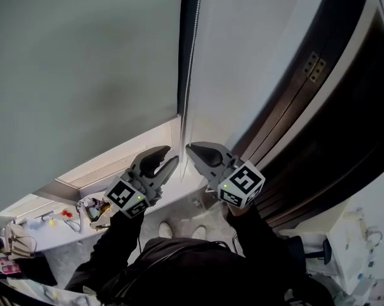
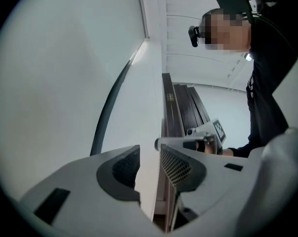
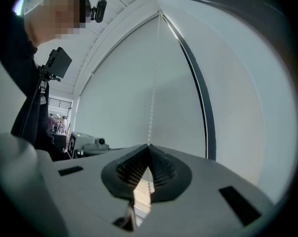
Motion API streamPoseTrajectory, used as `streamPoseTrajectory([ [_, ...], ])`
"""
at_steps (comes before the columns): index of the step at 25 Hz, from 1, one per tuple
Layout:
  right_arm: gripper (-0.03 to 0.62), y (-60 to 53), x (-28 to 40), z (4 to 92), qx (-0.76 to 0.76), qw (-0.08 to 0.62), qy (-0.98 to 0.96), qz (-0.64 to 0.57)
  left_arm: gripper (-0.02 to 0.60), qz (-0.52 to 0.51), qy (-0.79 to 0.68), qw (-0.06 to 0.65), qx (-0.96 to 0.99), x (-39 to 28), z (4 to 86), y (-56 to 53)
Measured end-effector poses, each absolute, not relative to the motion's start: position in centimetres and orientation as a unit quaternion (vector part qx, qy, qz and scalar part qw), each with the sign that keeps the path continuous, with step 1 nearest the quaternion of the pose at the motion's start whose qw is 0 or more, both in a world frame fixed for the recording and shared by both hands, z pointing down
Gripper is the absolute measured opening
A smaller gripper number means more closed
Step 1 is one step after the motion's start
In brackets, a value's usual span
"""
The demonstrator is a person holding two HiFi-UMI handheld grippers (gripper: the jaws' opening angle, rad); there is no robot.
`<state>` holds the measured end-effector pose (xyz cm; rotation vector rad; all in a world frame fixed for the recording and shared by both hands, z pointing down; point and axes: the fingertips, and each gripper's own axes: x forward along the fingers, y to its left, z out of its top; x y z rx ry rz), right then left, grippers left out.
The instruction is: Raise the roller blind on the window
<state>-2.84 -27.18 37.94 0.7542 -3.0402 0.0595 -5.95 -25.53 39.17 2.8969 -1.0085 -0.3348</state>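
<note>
Pale grey roller blind hanging flat ahead of both claws, white bead chain rising straight from right claw, which is clenched on it, left claw released and empty just beside, dark frame strip near the chain.

The head camera looked from above and behind, with the left hand-held gripper and right hand-held gripper close below it. Each gripper camera faced along its own jaws, close to the roller blind ahead. All three views shared the blind.
</note>
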Motion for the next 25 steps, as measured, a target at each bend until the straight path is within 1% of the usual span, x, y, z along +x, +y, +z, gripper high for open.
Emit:
streamPoseTrajectory([
  [7,0.006,-25.4,-3.3,43.4,0.226,0.025,-0.972,0.062,0.138,-0.102,-0.3,0.011,0.948,-3.9,36.5,-24.6],
  [12,0.006,-24.2,-4.0,45.3,0.214,0.035,-0.974,0.067,0.152,-0.083,-0.271,0.021,0.959,-2.5,35.6,-25.1],
  [15,0.006,-24.3,-3.6,47.6,0.219,0.053,-0.972,0.067,0.152,-0.077,-0.27,0.007,0.96,-2.5,34.7,-25.5],
  [19,0.006,-23.7,-3.6,51.1,0.202,0.087,-0.971,0.089,0.152,-0.079,-0.275,-0.011,0.958,-2.3,33.5,-25.8],
  [25,0.006,-21.9,-3.5,60.7,0.189,0.159,-0.959,0.142,0.152,-0.08,-0.272,-0.019,0.959,-1.7,33.1,-26.4],
])
